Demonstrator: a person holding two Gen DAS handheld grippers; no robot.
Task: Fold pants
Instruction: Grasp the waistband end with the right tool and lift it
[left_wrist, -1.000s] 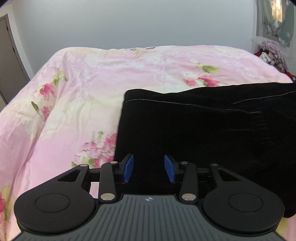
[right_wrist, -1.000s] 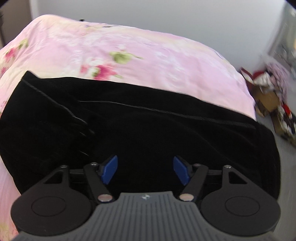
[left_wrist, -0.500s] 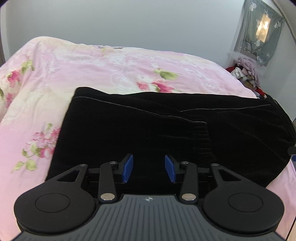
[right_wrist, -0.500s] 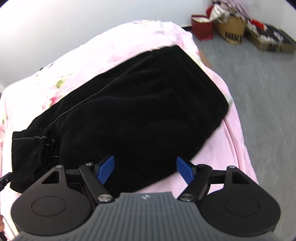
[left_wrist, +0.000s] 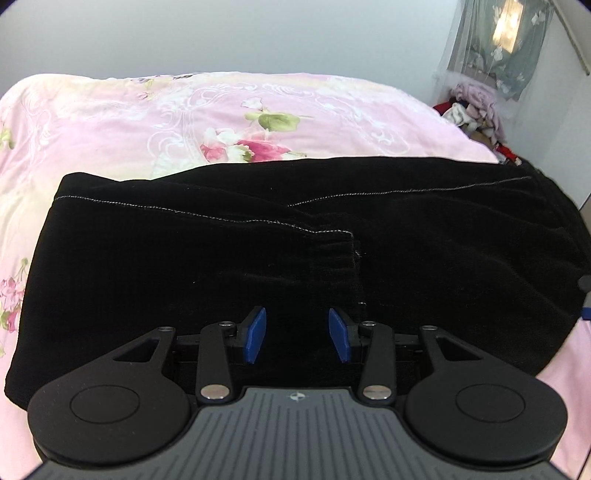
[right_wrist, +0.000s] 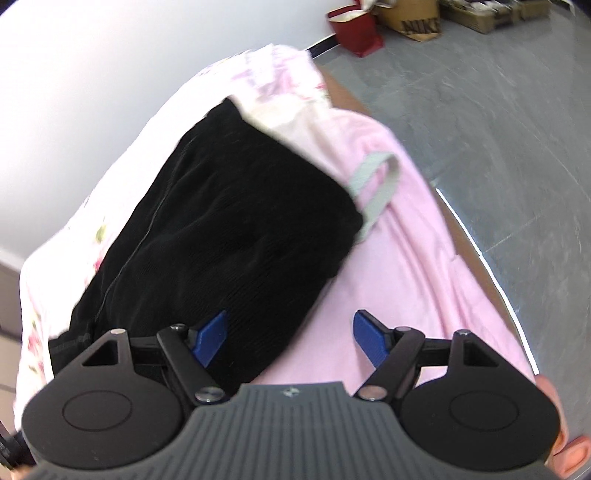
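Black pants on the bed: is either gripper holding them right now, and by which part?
Nothing is held. The left gripper and right gripper are both open above the black pants, with no fabric between their fingers.

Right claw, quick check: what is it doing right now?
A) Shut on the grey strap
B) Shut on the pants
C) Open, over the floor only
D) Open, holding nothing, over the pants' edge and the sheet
D: the right claw is spread wide with nothing between its blue pads, one pad over the black pants, the other over the pink sheet.
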